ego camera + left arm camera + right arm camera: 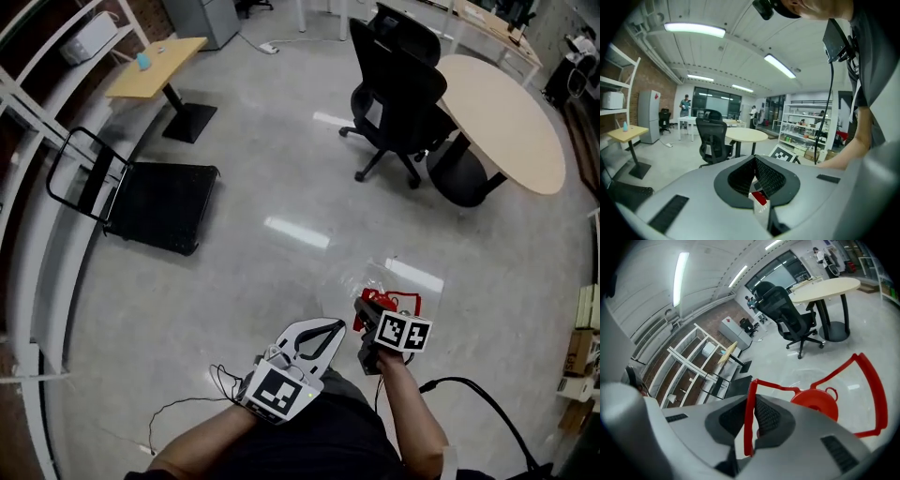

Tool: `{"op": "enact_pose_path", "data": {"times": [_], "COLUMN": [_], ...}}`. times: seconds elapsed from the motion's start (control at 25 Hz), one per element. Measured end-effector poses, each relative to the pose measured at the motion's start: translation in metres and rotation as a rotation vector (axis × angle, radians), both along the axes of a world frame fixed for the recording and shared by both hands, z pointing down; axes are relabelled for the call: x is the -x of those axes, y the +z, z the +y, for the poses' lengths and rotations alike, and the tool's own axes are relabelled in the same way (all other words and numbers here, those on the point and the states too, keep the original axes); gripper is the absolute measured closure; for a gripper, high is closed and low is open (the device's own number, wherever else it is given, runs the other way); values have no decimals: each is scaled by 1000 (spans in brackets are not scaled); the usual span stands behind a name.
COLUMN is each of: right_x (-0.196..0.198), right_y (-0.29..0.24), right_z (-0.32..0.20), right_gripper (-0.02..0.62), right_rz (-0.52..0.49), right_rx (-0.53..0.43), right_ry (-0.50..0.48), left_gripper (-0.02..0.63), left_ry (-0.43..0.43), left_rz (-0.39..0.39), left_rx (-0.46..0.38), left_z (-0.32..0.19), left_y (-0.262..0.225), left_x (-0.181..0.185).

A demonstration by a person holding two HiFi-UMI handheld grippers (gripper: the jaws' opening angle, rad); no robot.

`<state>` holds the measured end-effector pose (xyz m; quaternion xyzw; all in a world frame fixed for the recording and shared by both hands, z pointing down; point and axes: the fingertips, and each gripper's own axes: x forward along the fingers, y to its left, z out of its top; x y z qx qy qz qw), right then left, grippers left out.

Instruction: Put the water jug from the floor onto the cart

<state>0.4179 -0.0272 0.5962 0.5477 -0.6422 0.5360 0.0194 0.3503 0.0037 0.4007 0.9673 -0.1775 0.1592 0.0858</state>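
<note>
Jug hanging from your right gripper, well apart from the cart.

Your right gripper [751, 420] has its pads pinched on the thin red handle [753, 391] of the water jug [396, 298]; the red cap [816, 403] sits just past the jaws and the clear body hangs below, over bare floor. Your left gripper [754, 160] is just beside it on the left, pads pressed together at the tips. A bit of red and clear plastic shows in the gap behind them; gripped or not, cannot tell. Farther out on the left, the black flat cart [164, 204] lies on the floor, nothing on its deck. Beyond: office chair [398, 89], round table [511, 122], small side table [155, 67].
</note>
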Motion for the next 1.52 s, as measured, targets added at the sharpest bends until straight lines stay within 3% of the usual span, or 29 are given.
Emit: {"op": "enact_pose_path", "data": {"times": [0.2,0.4,0.6,0.8,1.28,1.52], "right_x": [62,143,248,357,608,717], "right_y": [-24,-37,-44,-53,-55,-34], "right_z": [-39,-78,-131,-193,-330,-415], "right_gripper": [558,558,558,558,558,558], "right_rz": [16,48,90,111,58,10], "right_rx": [-32,-58,-66,-87,-118,-106], "right_ry": [-110,-194,-240,-298,-580,-689], "left_gripper": [601,601,601,601,601,601], "left_ry": [-136,-169,-175,-243,-592,-691], "left_rz": [44,79,113,115,93,52], "left_rx": [-42,-71,-131,-182,-177,-174], "left_z": [-28,-54,-94,-144,-248,-341], "left_y": [-26,-39,-52,-64,-57,-37], "left_x": [63,131,232,341,564,653]}}
